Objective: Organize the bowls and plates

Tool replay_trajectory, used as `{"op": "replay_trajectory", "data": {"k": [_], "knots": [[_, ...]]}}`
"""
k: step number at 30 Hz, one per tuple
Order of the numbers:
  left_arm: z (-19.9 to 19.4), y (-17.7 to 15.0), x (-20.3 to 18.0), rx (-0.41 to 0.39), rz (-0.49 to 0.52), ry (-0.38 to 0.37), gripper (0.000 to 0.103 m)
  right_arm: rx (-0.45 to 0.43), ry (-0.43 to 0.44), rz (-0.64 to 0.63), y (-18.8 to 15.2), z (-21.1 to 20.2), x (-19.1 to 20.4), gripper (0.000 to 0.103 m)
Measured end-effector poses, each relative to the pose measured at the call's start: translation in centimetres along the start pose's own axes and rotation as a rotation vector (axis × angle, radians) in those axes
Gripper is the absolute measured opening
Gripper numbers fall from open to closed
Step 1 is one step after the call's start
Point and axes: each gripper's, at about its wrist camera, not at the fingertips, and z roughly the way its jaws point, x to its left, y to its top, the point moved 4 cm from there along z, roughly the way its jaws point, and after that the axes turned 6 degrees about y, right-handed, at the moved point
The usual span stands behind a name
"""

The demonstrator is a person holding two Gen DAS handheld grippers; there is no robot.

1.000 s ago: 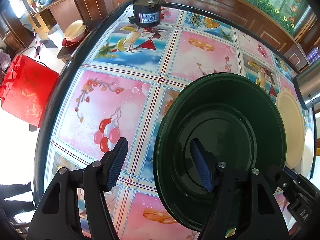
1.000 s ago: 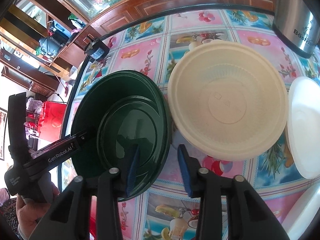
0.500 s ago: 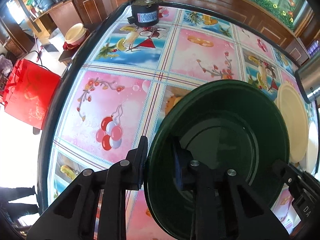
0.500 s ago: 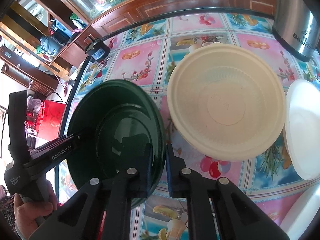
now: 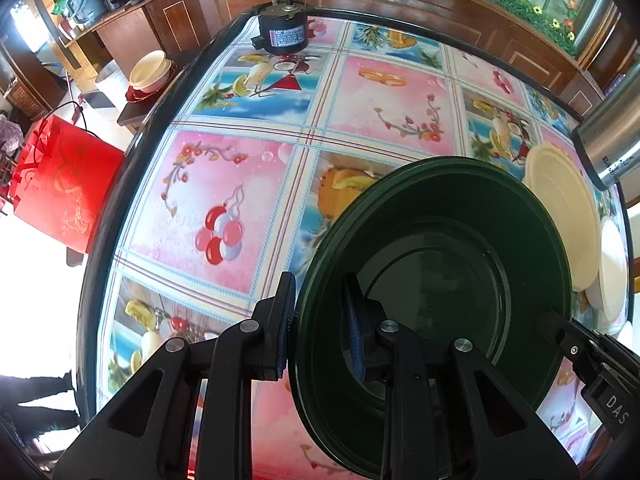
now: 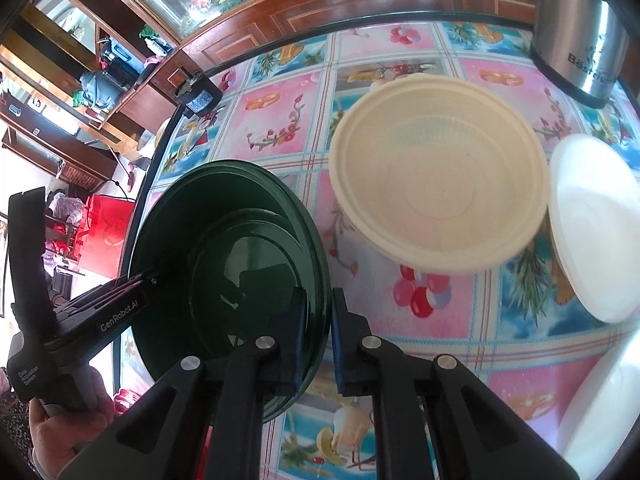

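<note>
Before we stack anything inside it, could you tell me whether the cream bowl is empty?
Empty: the right wrist view shows the cream bowl's ribbed inside and bare bottom, with nothing in it.

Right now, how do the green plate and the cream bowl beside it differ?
The green plate is dark, glossy and shallow; the cream bowl is pale, matte and deeper. The green plate is clamped at opposite rims by the left gripper and right gripper; the cream bowl sits ungripped on the table. Both are round and right side up.
</note>
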Motion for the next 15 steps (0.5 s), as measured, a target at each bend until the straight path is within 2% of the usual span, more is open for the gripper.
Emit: {"op": "replay_trajectory", "data": {"k": [15], "knots": [[-2.4,-3.1,-1.3,0.01,0.027,-0.033,0.023,-0.002,0.004,0.029,-2.5,-2.8,-0.7,0.009]]}}
